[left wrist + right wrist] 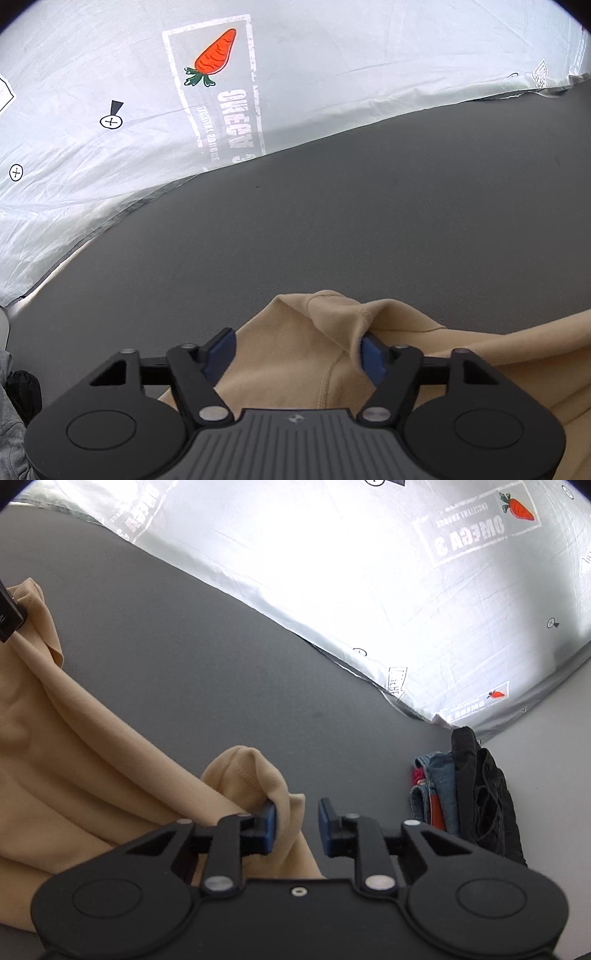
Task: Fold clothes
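Observation:
A tan garment [295, 350] lies on the dark grey table [332, 229]. In the left wrist view my left gripper [299, 350] is open, its blue pads [221, 350] wide apart with a bunched fold of the tan fabric lying between them. In the right wrist view my right gripper [297, 827] is open; a fold of the tan garment [92, 775] lies against its left pad [269, 827], and the right pad stands clear of the cloth. The left gripper's body [9, 613] shows at the far left edge, by the garment's other corner.
A silver-white sheet with carrot prints [221, 74] covers the far side of the table and also shows in the right wrist view [406, 590]. A pile of clothes, jeans and black fabric [465, 794], lies at the table's right end. Grey cloth [11, 406] sits at the left edge.

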